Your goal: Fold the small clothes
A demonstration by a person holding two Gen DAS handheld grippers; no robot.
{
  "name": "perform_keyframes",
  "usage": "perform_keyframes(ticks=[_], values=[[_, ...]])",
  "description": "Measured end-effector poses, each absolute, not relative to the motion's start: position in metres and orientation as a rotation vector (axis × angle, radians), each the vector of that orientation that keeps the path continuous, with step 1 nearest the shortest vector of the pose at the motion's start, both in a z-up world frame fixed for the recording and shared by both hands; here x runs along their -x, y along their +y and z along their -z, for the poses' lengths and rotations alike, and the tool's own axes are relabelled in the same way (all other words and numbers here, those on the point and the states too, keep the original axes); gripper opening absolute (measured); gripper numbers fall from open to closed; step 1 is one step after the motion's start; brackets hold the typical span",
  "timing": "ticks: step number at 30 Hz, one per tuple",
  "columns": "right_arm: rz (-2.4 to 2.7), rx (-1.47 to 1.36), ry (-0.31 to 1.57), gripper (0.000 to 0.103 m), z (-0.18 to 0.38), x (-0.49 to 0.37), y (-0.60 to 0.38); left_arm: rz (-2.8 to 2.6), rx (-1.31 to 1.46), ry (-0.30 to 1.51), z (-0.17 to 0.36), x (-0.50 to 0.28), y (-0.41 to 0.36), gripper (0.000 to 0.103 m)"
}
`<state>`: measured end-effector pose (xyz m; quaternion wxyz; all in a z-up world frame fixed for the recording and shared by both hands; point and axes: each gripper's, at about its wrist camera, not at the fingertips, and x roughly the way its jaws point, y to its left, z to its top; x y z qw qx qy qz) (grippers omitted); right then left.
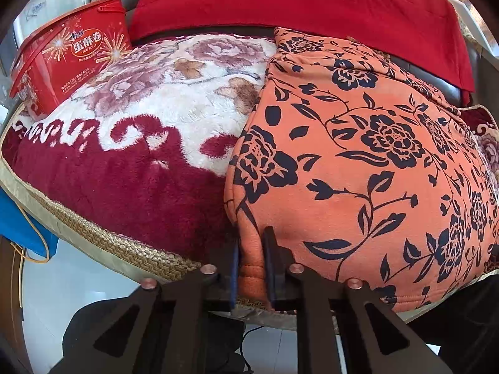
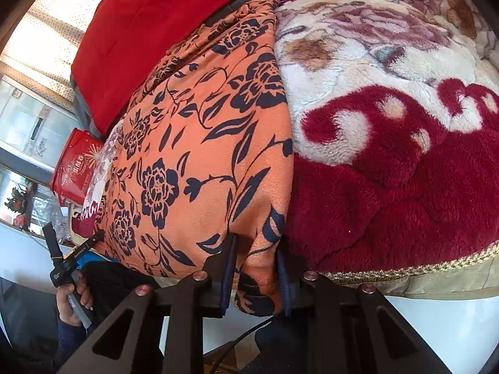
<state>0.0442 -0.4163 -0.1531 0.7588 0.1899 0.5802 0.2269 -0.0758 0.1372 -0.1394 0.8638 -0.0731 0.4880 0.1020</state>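
The left tool (image 1: 253,246) pinches the near hem of the orange floral garment (image 1: 358,155), and the right tool (image 2: 255,252) grips another corner of its near edge. The garment lies folded on a plush red and cream blanket (image 1: 124,162), with a red tin (image 1: 68,56) beyond.

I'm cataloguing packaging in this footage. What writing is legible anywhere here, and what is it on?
"蛋酥卷": large letters on the red tub.
"EGG ROLLS": small line just beneath, on the same tub.
Fine print lower on the tub: too small to read.
Lettering on the tub in the right wrist view: upside down, blurred.
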Motion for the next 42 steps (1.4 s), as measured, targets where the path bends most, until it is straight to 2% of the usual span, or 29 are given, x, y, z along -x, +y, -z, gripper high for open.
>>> perform_keyframes(ticks=[2, 3, 9, 12, 17, 20, 23, 25, 30, 32, 35, 39, 42], values=[[-0.495, -0.409, 1.262, 0.023, 0.152, -0.044, -0.416, -0.203, 0.158, 1.01, 0.137, 0.077, 0.138, 0.008], [-0.502, -0.41, 1.261, 0.019, 0.152, -0.044, -0.416, -0.196, 0.17, 1.004, 0.136, 0.078, 0.139, 0.008], [-0.559, -0.549, 1.183, 0.013, 0.136, -0.043, -0.43, -0.141, 0.28, 0.932, 0.105, 0.088, 0.159, 0.007], [-0.574, -0.58, 1.149, 0.013, 0.129, -0.044, -0.438, -0.124, 0.291, 0.909, 0.093, 0.086, 0.163, 0.007], [-0.548, -0.617, 1.279, 0.016, 0.165, -0.052, -0.441, -0.127, 0.246, 1.017, 0.123, 0.071, 0.152, 0.007], [-0.571, -0.617, 1.227, 0.018, 0.154, -0.05, -0.446, -0.115, 0.267, 0.988, 0.117, 0.074, 0.155, 0.007], [-0.562, -0.608, 1.285, 0.019, 0.165, -0.053, -0.447, -0.122, 0.256, 1.02, 0.123, 0.068, 0.156, 0.007], [-0.573, -0.613, 1.276, 0.006, 0.164, -0.055, -0.449, -0.122, 0.258, 1.027, 0.12, 0.067, 0.157, 0.007], [-0.617, -0.628, 1.14, 0.005, 0.12, -0.049, -0.459, -0.107, 0.302, 0.897, 0.075, 0.078, 0.164, 0.007], [-0.617, -0.652, 1.153, 0.005, 0.122, -0.052, -0.462, -0.099, 0.33, 0.954, 0.087, 0.069, 0.167, 0.007], [-0.595, -0.678, 1.256, 0.006, 0.158, -0.057, -0.461, -0.118, 0.304, 1.075, 0.118, 0.056, 0.164, 0.007], [-0.625, -0.719, 1.234, 0.005, 0.161, -0.057, -0.466, -0.103, 0.296, 1.053, 0.116, 0.052, 0.162, 0.007], [-0.623, -0.694, 1.266, 0.005, 0.169, -0.059, -0.465, -0.112, 0.302, 1.138, 0.134, 0.045, 0.165, 0.007]])
